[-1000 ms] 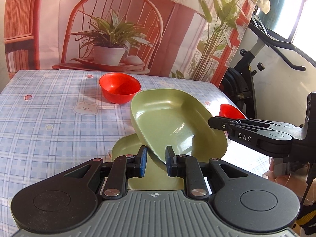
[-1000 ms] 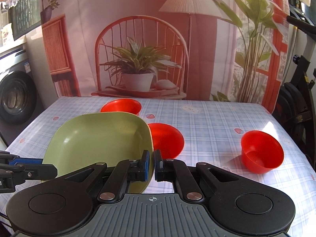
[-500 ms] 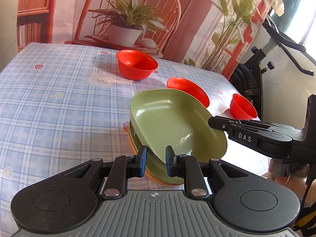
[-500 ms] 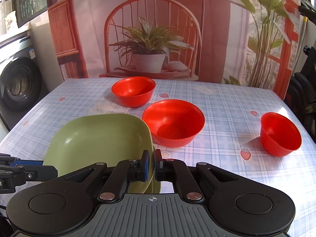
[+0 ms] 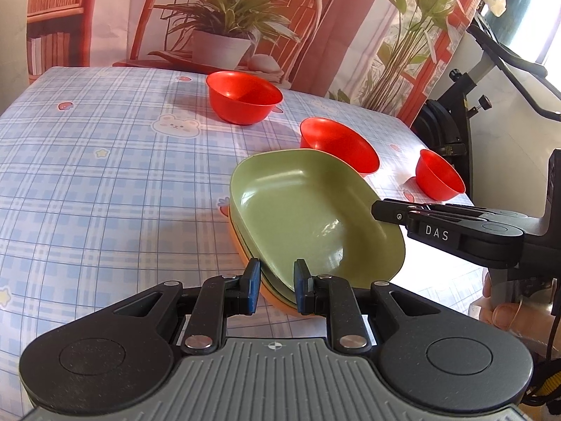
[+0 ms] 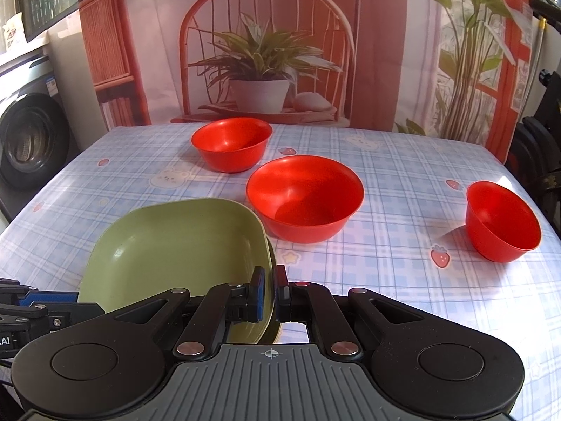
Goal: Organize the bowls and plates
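Observation:
A green square plate (image 5: 308, 210) sits tilted on a stack with another green plate and an orange plate (image 5: 245, 256) under it. My left gripper (image 5: 277, 287) straddles the near rim of the stack with a gap between its pads. My right gripper (image 6: 269, 293) is shut on the top green plate's (image 6: 182, 252) right rim; it also shows in the left wrist view (image 5: 385, 210). Three red bowls stand on the checked tablecloth: a far one (image 6: 231, 144), a large middle one (image 6: 305, 196) and a small right one (image 6: 501, 221).
The table's right edge (image 6: 547, 245) lies just past the small bowl. An exercise bike (image 5: 466, 105) stands off the right side. A washing machine (image 6: 31, 140) stands to the left. A printed backdrop (image 6: 280, 45) hangs behind the table.
Both grippers have lowered the green plate from a raised tilt down onto the stack. The left gripper's pads have spread wider around the rim. The red bowls have come into fuller view.

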Demonstrator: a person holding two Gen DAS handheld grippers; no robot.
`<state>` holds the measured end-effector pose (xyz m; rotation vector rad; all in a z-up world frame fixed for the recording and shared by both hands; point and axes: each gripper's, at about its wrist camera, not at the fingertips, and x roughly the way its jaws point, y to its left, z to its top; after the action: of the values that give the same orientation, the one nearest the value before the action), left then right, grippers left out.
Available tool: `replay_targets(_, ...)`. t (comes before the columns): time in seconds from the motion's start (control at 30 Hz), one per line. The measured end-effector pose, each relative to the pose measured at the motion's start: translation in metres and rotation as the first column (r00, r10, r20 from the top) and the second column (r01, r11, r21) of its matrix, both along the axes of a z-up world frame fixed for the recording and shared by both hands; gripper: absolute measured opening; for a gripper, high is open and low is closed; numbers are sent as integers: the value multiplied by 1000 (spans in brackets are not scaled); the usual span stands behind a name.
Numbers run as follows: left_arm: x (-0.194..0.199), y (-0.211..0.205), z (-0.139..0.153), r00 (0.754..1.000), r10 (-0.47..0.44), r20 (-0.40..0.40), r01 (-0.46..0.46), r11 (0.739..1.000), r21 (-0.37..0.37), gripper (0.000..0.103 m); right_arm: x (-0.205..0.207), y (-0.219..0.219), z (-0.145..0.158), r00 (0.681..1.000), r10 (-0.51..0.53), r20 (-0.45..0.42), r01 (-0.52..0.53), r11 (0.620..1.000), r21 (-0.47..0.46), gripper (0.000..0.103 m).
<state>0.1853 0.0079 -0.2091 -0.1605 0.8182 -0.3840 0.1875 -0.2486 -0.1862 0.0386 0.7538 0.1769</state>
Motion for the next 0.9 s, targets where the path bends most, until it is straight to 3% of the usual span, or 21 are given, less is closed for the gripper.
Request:
replay_targets(0.27,0,1,-2,1000,2,-5,-3,1000,-11,22,0,-3,-5,1000,-5,-20,6,1000,12,5)
replay_targets(0.4,-3,4,-2,1000,25,2,-25,1000,-18,32,-2,-3,-5,1000,-5,-25,6,1000,18,9)
replay_targets(0.9,-4,5,-7,999,32,-28,-34,998,-47,35,-19,-12,4,1000,-13,1,13,999,39,15)
